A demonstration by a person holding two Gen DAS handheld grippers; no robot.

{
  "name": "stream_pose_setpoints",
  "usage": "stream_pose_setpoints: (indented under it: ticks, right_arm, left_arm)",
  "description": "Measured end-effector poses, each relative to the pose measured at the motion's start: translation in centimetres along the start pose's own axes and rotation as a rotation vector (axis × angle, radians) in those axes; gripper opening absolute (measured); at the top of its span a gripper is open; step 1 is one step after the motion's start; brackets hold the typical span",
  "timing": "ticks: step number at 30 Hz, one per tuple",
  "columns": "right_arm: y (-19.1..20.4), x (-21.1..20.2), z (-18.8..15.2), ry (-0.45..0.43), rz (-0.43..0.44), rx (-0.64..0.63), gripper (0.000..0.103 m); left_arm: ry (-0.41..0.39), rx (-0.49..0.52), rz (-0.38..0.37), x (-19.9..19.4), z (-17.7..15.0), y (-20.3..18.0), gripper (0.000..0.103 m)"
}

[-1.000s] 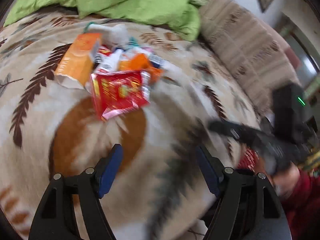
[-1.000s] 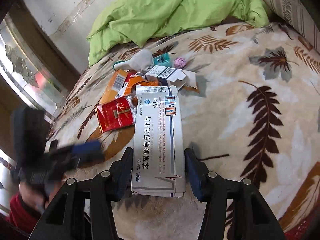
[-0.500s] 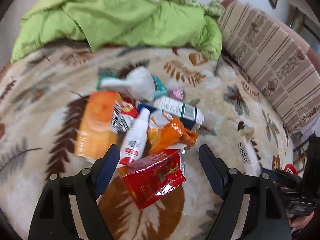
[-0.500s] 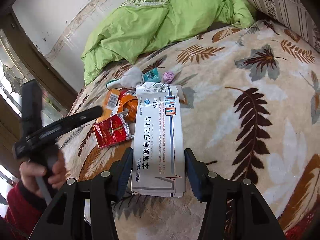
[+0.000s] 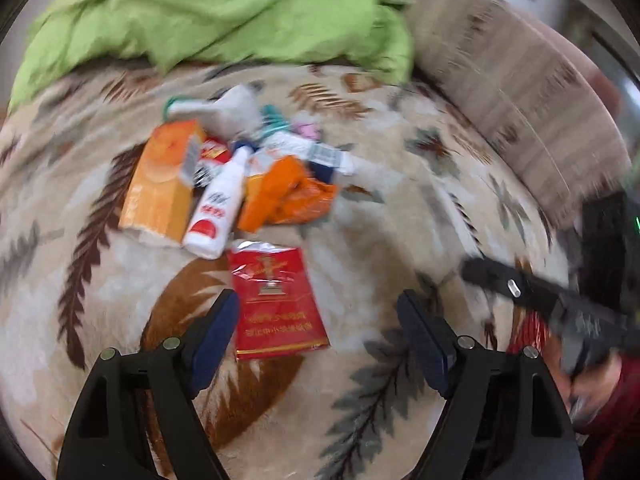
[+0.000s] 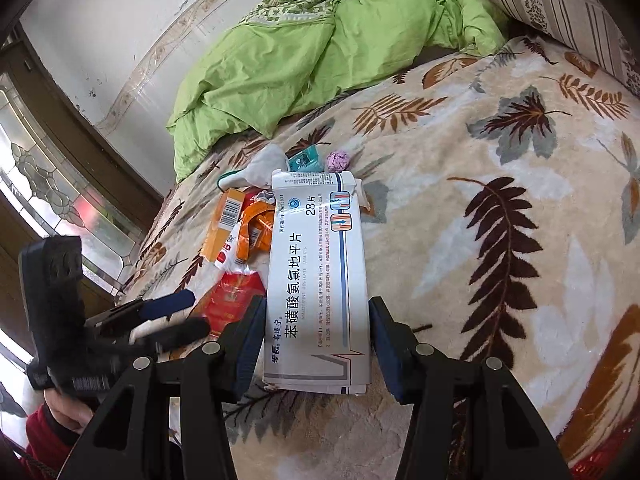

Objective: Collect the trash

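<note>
Leaf-patterned blanket (image 5: 400, 208): my left gripper (image 5: 316, 332), jaws wide and empty, has the red packet (image 5: 276, 304) lengthwise just ahead, toward its left finger, while my right gripper (image 6: 316, 340) clamps the white box (image 6: 316, 280).

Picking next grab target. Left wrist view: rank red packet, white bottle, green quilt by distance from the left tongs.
1. Red packet: between the open left tongs, touching neither pad.
2. White bottle: beyond it, slightly left, in the pile.
3. Green quilt: top of view.
</note>
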State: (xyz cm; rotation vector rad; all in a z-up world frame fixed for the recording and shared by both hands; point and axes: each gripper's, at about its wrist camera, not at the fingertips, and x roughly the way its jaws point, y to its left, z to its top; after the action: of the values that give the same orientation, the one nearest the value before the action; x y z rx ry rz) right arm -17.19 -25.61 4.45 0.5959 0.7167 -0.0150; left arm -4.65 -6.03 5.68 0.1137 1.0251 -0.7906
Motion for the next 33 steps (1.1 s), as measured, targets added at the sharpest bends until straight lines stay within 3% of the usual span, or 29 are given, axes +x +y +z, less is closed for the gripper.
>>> stream_pose_setpoints:
  ticks: [5,9,11,13,14,20,26,33]
  right_arm:
    - [0.2,-0.1,0.0,-0.005,-0.011,-0.014,0.055]
    - [0.4,0.0,-0.1,-0.002,-0.019,-0.03,0.055]
    - [0.7,0.1,-0.2,0.001,-0.031,-0.043,0.055]
    - [1.0,0.2,-0.3,0.002,-0.039,-0.058,0.055]
    - [1.1,0.2,-0.3,0.002,-0.046,-0.067,0.055]
    - [1.8,0.4,-0.5,0.001,-0.08,-0.112,0.055]
    - [3.0,0.4,-1.1,-0.012,-0.103,-0.179,0.055]
    - [4.2,-0.4,-2.2,-0.033,-0.103,-0.231,0.055]
  left_arm:
    - [0.075,-0.07,0.174,2.6,0.1,0.1,0.08]
    - [0.068,-0.095,0.225,3.8,-0.6,-0.2,0.08]
    - [0.042,-0.082,0.272,4.1,-0.9,-0.3,0.072]
    - [0.015,-0.074,0.304,4.0,-1.1,-0.3,0.056]
    - [-0.001,-0.08,0.302,3.8,-1.2,-0.2,0.055]
    - [-0.107,-0.135,0.277,0.9,-3.4,-0.3,0.054]
    - [-0.242,-0.126,0.365,-3.4,-7.2,-2.1,0.054]
    - [-0.324,-0.164,0.446,-5.5,-9.2,-1.9,0.054]
